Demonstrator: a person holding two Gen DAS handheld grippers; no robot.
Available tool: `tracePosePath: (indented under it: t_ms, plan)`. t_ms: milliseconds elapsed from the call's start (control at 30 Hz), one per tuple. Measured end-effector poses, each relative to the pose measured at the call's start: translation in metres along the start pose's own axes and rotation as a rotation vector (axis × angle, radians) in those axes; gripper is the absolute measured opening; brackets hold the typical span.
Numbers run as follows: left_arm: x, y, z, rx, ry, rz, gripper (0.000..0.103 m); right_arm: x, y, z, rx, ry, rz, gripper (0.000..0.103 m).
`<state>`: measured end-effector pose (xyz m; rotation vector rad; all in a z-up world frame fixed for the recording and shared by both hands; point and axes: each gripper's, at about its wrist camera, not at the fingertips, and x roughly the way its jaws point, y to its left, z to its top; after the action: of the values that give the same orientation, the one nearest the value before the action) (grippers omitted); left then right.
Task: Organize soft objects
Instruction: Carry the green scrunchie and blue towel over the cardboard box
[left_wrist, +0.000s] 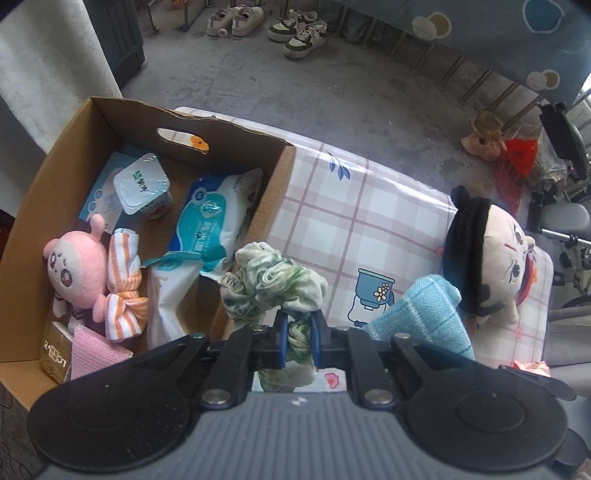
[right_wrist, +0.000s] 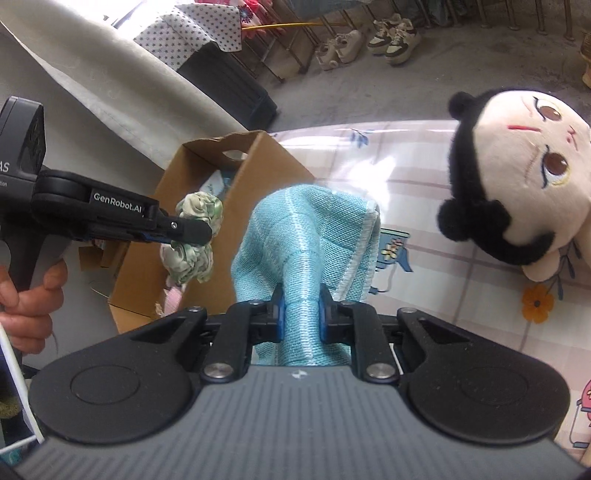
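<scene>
My left gripper (left_wrist: 298, 321) is shut on a green-and-white scrunchie (left_wrist: 275, 282), which hangs lifted by the near corner of the cardboard box (left_wrist: 258, 206). The right wrist view shows the same left gripper (right_wrist: 192, 232) pinching the scrunchie (right_wrist: 192, 236) beside the box (right_wrist: 266, 162). My right gripper (right_wrist: 302, 295) is shut on a light blue cloth (right_wrist: 306, 236), raised off the checked tablecloth (right_wrist: 443, 295). That blue cloth (left_wrist: 424, 314) also shows in the left wrist view. A plush doll (right_wrist: 517, 173) with black hair lies on the table at the right. In the box lie a pink plush (left_wrist: 79, 266) and an orange-striped cloth (left_wrist: 123, 284).
The box also holds a sealed cup (left_wrist: 142, 186), wipe packs (left_wrist: 214, 221), a pink cloth (left_wrist: 92, 350) and a small carton (left_wrist: 55, 354). Shoes (left_wrist: 266, 26) stand on the concrete floor beyond the table. A white curtain (left_wrist: 48, 66) hangs left; a hand (right_wrist: 29, 306) grips the left handle.
</scene>
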<state>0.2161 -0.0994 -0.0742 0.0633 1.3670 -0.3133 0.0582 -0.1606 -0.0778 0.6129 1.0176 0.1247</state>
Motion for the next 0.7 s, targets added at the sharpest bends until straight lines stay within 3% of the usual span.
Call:
tracePosePath:
  t_ms: [333, 533, 700]
  plan:
    - [-0.065, 0.112, -0.038, -0.039, -0.025, -0.056, 0.013, 0.022, 0.14, -0.006, -0.015, 0.001, 0.075, 0.014]
    - [-0.071, 0.185, -0.071, -0.074, 0.029, -0.054, 0.013, 0.057, 0.207, -0.042, 0.054, 0.076, 0.093, 0.014]
    - [-0.057, 0.219, -0.085, -0.048, 0.079, -0.073, 0.013, 0.083, 0.23, -0.068, 0.152, 0.122, 0.064, 0.014]
